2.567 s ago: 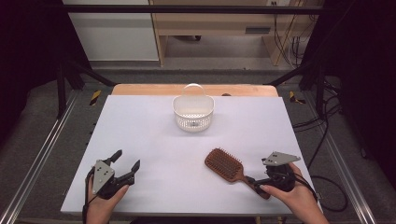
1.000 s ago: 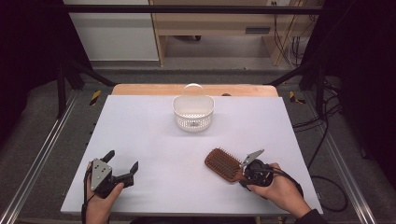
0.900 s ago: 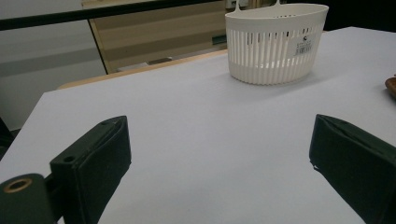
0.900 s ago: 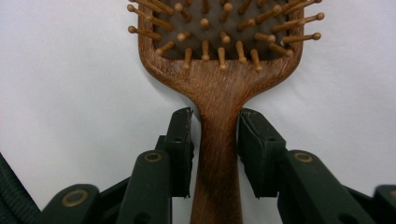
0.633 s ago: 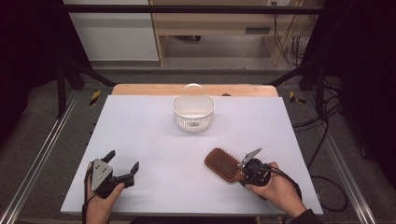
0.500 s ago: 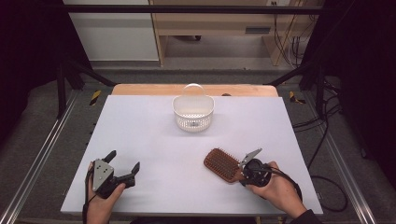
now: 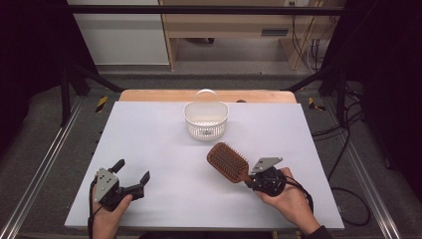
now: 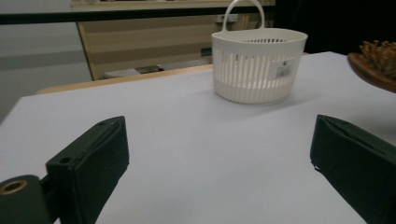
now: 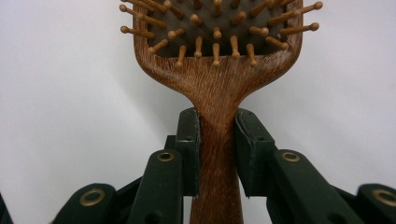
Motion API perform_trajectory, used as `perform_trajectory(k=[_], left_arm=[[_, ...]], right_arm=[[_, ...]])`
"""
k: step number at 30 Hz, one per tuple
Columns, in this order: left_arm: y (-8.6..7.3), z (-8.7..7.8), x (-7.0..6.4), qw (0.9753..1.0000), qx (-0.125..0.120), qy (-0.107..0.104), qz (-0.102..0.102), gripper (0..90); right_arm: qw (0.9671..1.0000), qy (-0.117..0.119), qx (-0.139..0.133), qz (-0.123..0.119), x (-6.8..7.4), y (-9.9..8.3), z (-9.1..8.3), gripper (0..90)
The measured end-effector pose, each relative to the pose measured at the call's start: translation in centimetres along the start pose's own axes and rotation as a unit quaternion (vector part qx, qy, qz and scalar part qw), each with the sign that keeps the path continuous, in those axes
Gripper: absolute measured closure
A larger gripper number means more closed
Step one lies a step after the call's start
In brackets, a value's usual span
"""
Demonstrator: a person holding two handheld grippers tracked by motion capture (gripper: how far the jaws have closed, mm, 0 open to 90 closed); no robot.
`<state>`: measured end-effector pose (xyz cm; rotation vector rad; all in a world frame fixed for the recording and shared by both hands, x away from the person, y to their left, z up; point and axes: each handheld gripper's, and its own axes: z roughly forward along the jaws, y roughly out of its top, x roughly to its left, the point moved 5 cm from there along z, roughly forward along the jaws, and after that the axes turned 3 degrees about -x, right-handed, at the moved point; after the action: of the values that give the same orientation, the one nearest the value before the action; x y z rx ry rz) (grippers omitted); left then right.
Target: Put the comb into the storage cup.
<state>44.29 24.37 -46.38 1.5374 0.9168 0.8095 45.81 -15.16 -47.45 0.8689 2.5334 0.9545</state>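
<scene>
At table's near right, our right tongs clamp hairbrush handle; left tongs gape idle. We lift level, carry bristles-up toward basket.

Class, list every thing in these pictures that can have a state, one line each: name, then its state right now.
hairbrush: bristles up, handle clamped by the right gripper, head raised off the table.
basket: upright, handle up, nothing seen inside.
right gripper: shut on the hairbrush handle.
left gripper: open, holding nothing, low over the table.
</scene>
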Motion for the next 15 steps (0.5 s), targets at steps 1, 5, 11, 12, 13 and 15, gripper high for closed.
perform_trajectory(k=[1, 5, 11, 12, 13, 15], left_arm=[[0.2, 0.1, -0.3, 1.0000, 0.000, -0.005, 0.007, 2.6], [1.5, 0.5, -1.7, 0.9993, -0.011, -0.035, -0.001, 1.9], [3.3, 1.3, -4.1, 0.9974, -0.013, -0.070, 0.011, 2.0], [3.6, 1.5, -4.5, 0.9969, -0.013, -0.077, 0.009, 2.0], [3.9, 1.7, -4.9, 0.9964, -0.012, -0.084, 0.009, 1.9], [4.5, 2.3, -5.5, 0.9956, -0.009, -0.092, 0.013, 1.9]], right_arm=[[0.9999, -0.002, -0.016, -0.005, 0.1, 0.4, 0.0, 72.8], [0.9979, -0.006, -0.065, -0.004, 0.3, 1.6, 0.0, 72.8], [0.9912, -0.002, -0.132, 0.009, 0.4, 3.1, 0.0, 72.8], [0.9900, -0.001, -0.141, 0.010, 0.4, 3.3, 0.1, 72.8], [0.9886, -0.002, -0.150, 0.011, 0.3, 3.6, 0.2, 72.8], [0.9864, -0.002, -0.164, 0.012, 0.5, 4.0, 0.4, 72.8]])
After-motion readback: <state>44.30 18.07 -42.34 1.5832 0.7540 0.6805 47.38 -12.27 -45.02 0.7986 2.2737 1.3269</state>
